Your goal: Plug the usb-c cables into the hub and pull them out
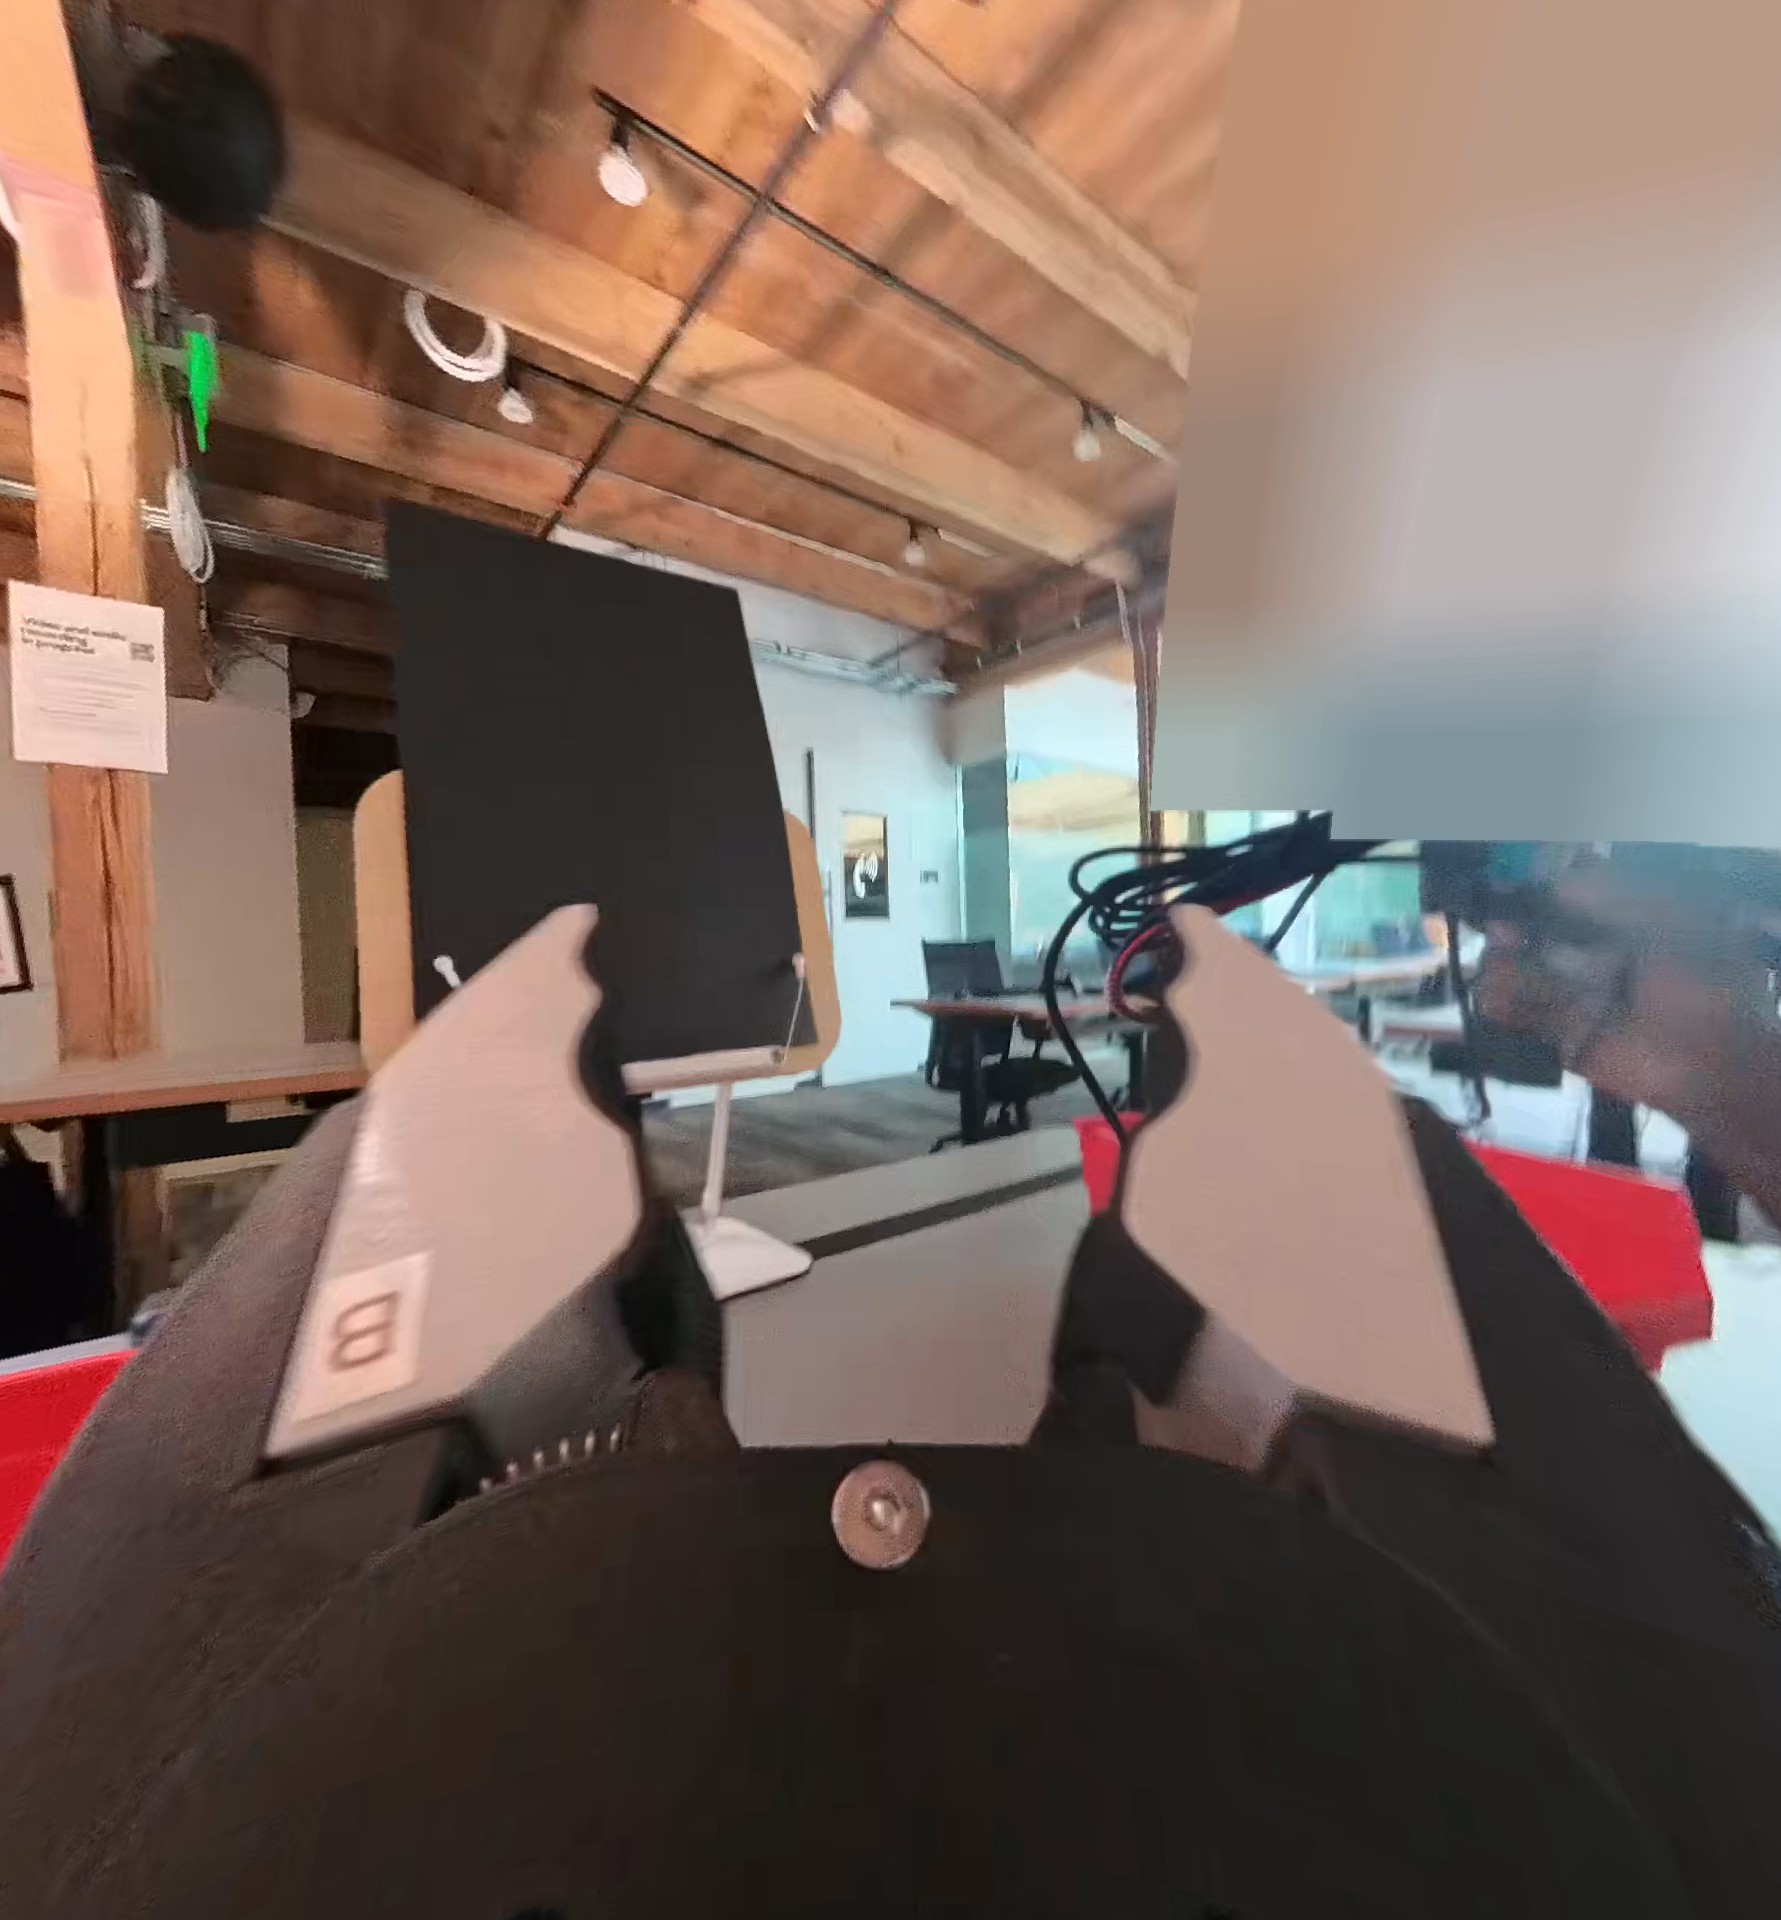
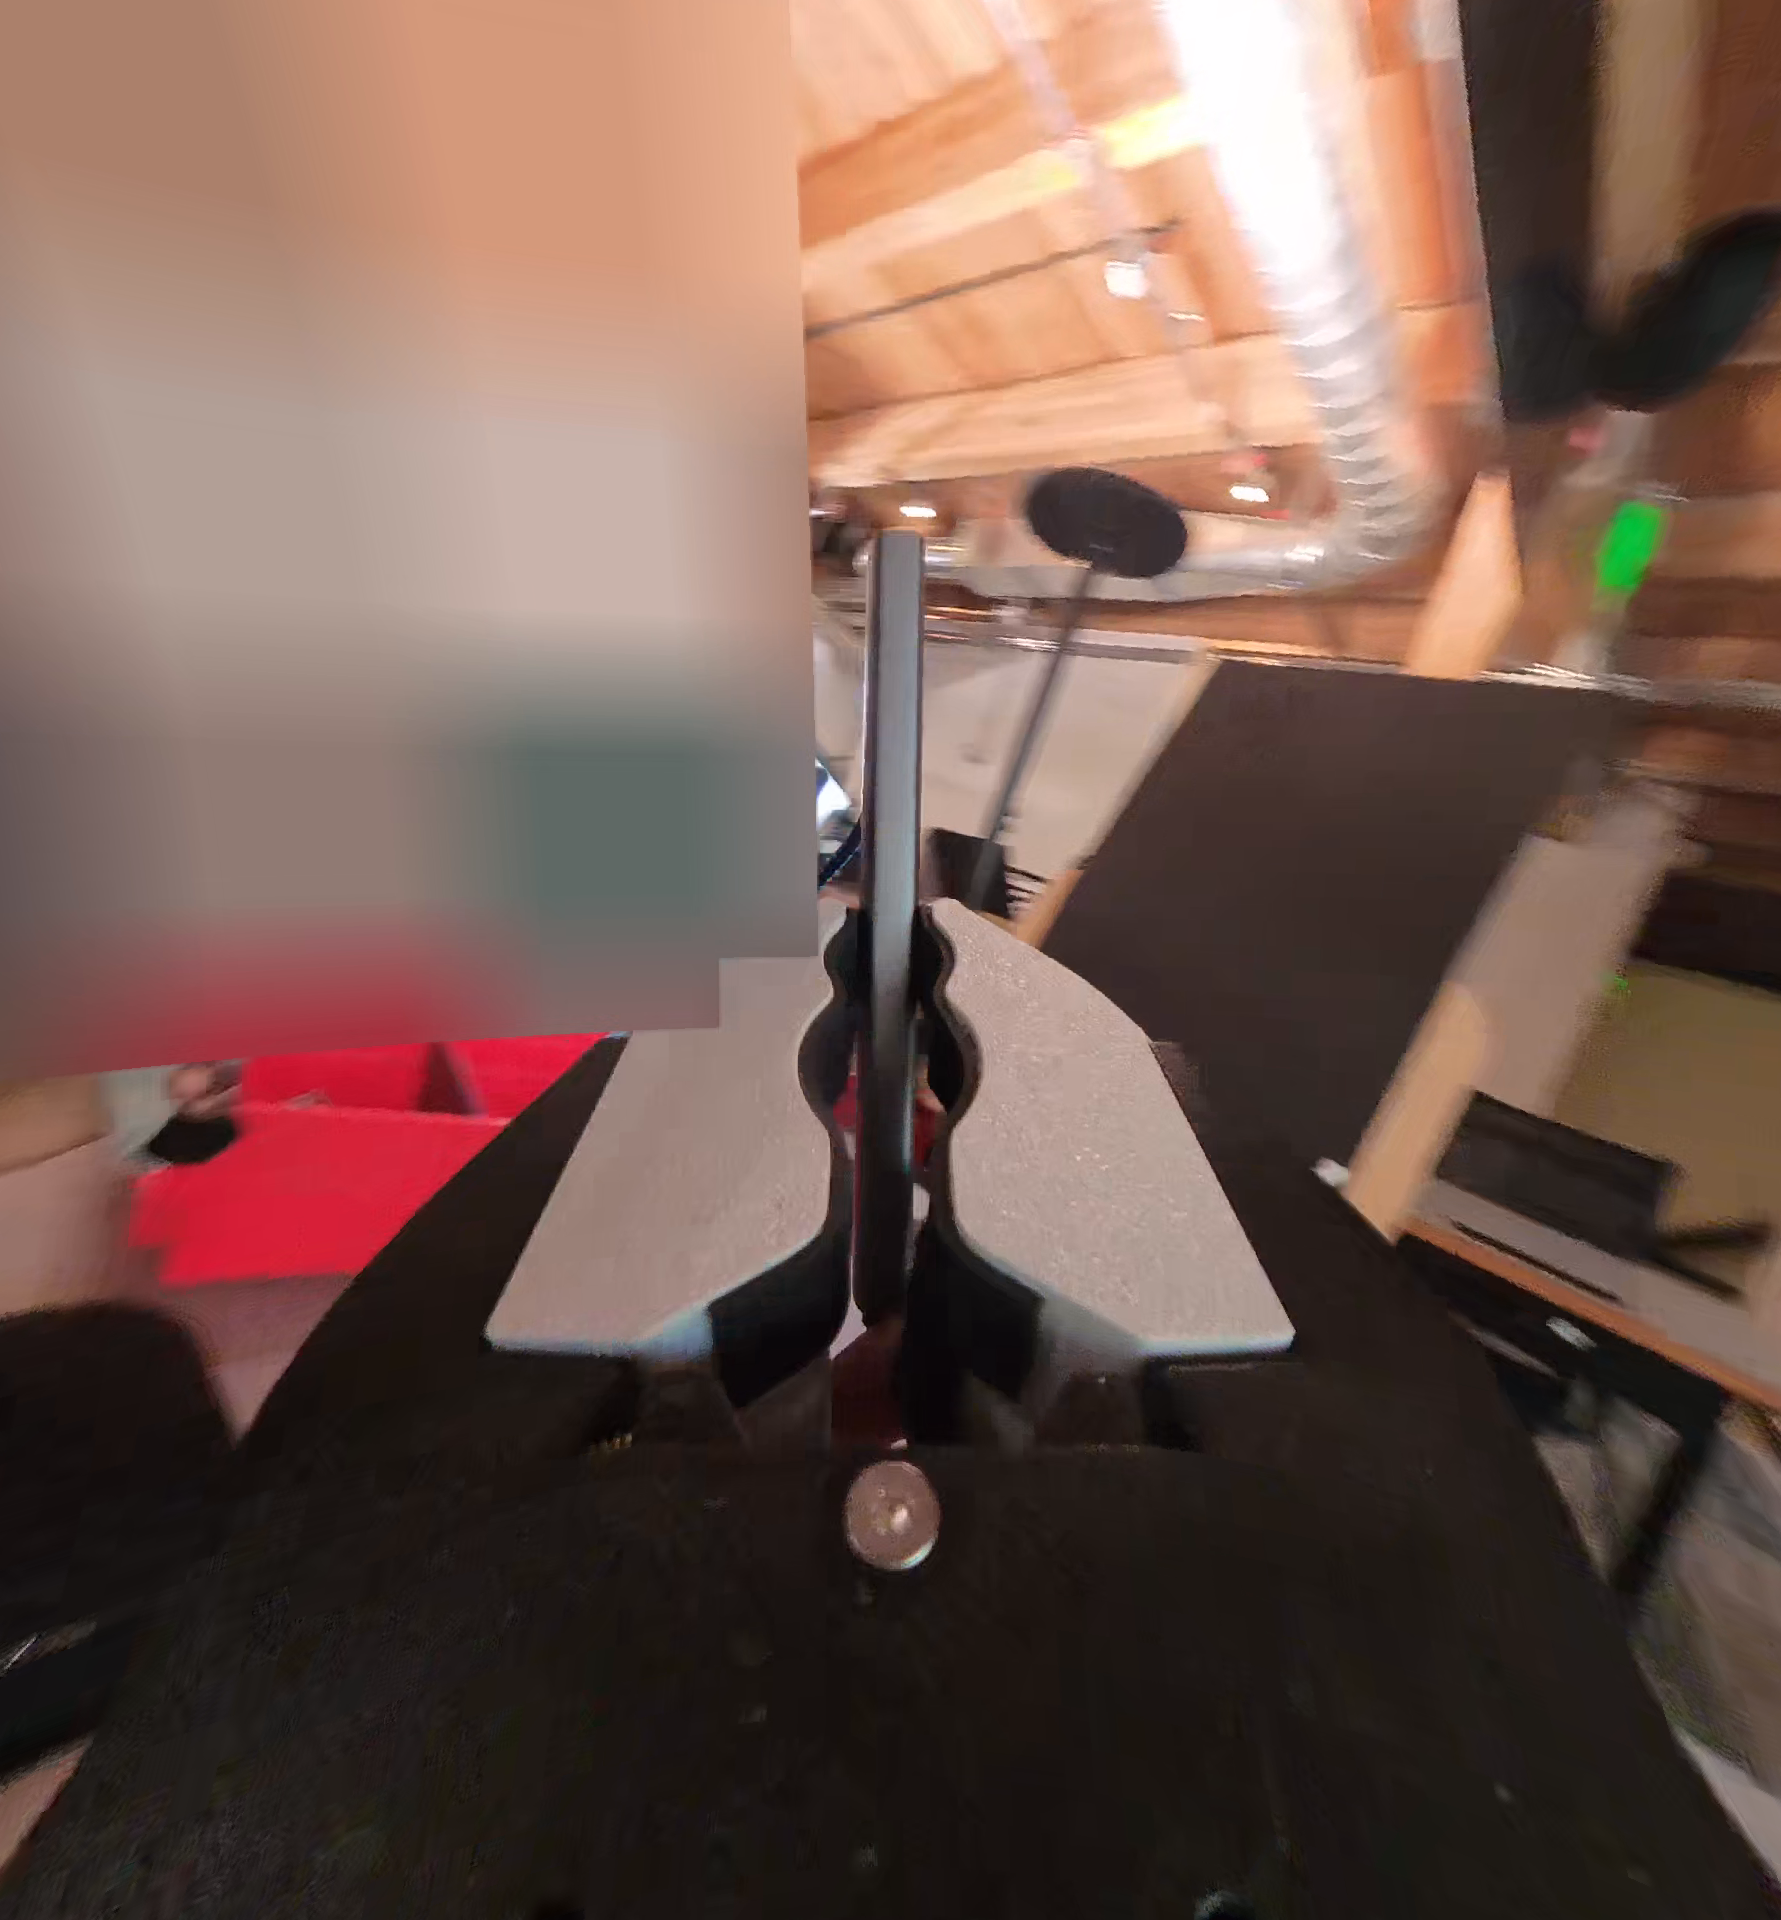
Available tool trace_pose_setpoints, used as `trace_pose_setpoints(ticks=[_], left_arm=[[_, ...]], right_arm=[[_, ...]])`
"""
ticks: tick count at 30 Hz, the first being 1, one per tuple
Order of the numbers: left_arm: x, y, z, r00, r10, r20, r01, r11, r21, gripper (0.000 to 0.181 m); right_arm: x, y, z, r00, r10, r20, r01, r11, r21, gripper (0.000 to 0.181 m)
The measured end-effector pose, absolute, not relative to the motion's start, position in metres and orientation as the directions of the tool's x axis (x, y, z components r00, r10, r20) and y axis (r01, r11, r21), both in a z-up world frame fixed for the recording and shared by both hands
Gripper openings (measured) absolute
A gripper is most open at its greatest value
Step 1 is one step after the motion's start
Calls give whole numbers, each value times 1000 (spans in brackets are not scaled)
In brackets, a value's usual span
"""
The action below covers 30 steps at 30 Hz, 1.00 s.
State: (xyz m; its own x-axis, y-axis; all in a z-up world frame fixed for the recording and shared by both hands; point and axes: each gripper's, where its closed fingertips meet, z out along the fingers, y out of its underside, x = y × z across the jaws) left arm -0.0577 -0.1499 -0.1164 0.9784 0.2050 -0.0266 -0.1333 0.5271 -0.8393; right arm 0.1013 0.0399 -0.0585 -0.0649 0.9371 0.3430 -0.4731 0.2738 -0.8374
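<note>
My left gripper is open and empty, tilted up toward the room above a grey table. A bundle of black and red cables hangs in the air just past its right fingertip, apart from the jaws. My right gripper is shut on a thin dark grey slab, the hub, held edge-on and upright, sticking out well past the fingertips. No cable shows plugged into the hub's visible edge; its ports are hidden.
A black board on a white stand stands ahead of the left gripper. A red box lies to the right, also in the right wrist view. A person's arm is at the right. A wooden post stands at the left.
</note>
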Motion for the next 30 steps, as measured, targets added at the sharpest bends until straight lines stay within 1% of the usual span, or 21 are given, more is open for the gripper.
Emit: trace_pose_setpoints(ticks=[1, 2, 4, 5, 6, 8, 13, 15, 19, 21, 25, 27, 30], left_arm=[[-63, -152, -114, 981, 196, 14, -100, 556, -826, 114], [-66, -155, -112, 980, 194, 41, -82, 585, -807, 127], [-65, -164, -103, 975, 221, 24, -133, 669, -732, 139], [-64, -168, -99, 968, 252, 0, -181, 695, -696, 142], [-62, -169, -98, 961, 276, -26, -218, 693, -687, 142], [-61, -166, -99, 949, 308, -68, -263, 654, -709, 143], [-59, -171, -94, 938, 332, -101, -306, 656, -690, 143], [-64, -174, -95, 930, 355, -97, -320, 647, -692, 142], [-70, -177, -96, 927, 364, -92, -319, 633, -706, 142], [-74, -179, -96, 928, 366, -77, -308, 632, -712, 143], [-80, -175, -101, 943, 328, -50, -246, 591, -768, 139], [-80, -174, -104, 949, 308, -65, -238, 567, -789, 134], [-82, -176, -105, 936, 337, -97, -277, 539, -795, 128]], right_arm=[[103, 56, -54, 1, 955, 298, -471, 264, -842, 9], [107, 70, -51, 62, 965, 256, -471, 255, -845, 9], [116, 96, -45, 180, 966, 187, -487, 253, -836, 9], [121, 108, -43, 239, 958, 161, -498, 263, -826, 9], [128, 120, -41, 301, 944, 132, -510, 276, -815, 9], [142, 140, -39, 400, 913, 83, -532, 305, -790, 9], [173, 176, -42, 536, 843, -35, -571, 331, -751, 9], [180, 187, -50, 575, 816, -58, -556, 338, -759, 8], [181, 206, -81, 641, 764, -73, -485, 328, -811, 9], [176, 216, -102, 663, 744, -80, -436, 296, -850, 9], [154, 230, -154, 650, 753, -98, -300, 137, -944, 10], [142, 233, -178, 664, 747, -31, -155, 97, -983, 12], [131, 234, -205, 684, 722, 100, 52, 88, -995, 16]])
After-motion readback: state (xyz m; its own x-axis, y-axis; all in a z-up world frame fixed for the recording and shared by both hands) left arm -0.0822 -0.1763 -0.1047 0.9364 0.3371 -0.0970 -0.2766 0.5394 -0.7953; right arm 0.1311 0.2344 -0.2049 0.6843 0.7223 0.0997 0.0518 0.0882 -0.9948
